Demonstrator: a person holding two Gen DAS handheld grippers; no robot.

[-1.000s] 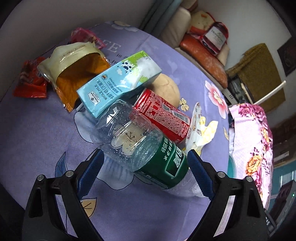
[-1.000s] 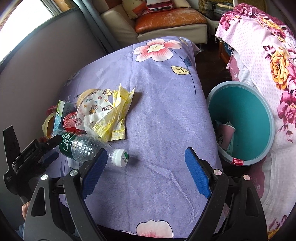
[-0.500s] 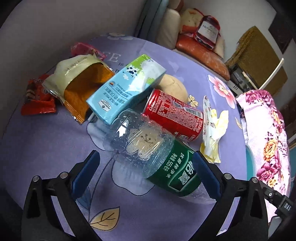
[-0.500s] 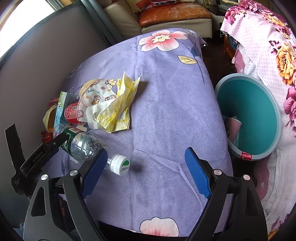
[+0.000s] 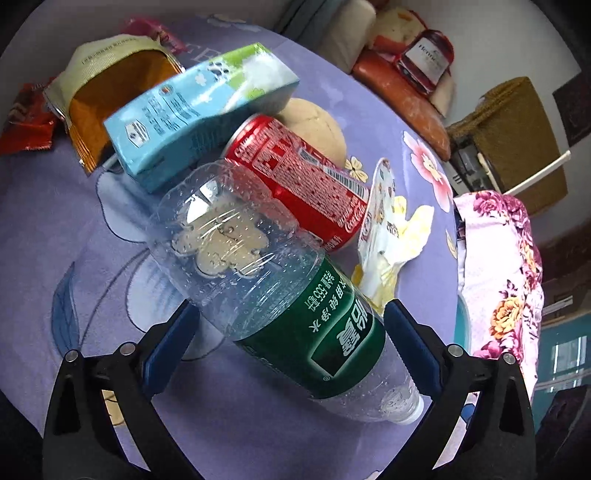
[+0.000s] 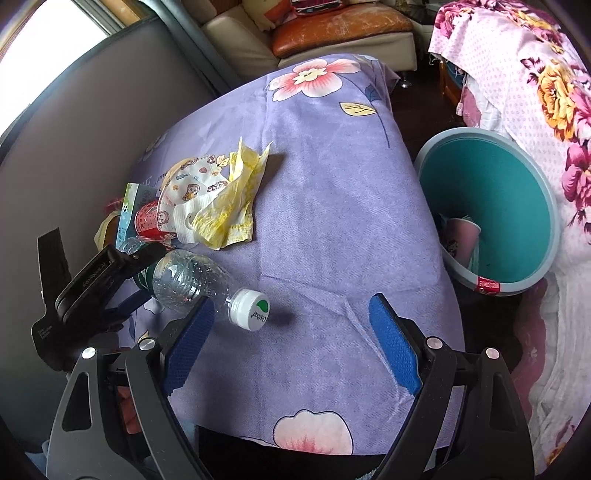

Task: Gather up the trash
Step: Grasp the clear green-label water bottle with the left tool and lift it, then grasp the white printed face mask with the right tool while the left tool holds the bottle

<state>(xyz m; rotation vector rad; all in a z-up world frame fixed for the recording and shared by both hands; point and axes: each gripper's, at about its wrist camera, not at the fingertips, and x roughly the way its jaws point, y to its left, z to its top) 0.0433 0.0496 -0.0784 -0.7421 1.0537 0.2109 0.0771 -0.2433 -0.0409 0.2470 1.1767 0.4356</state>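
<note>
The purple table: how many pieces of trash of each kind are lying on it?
Plastic bottle: 1
Red can: 1
Blue milk carton: 1
Snack bags and wrappers, orange bag, red wrapper, pink wrapper: 3
Face mask: 1
Yellow paper: 1
Total: 8

A clear plastic bottle with a green label and white cap is seen lying on its side on the purple floral cloth, pressed against a toppled red can, a blue milk carton, an opened snack bag and crumpled yellow wrappers.
</note>
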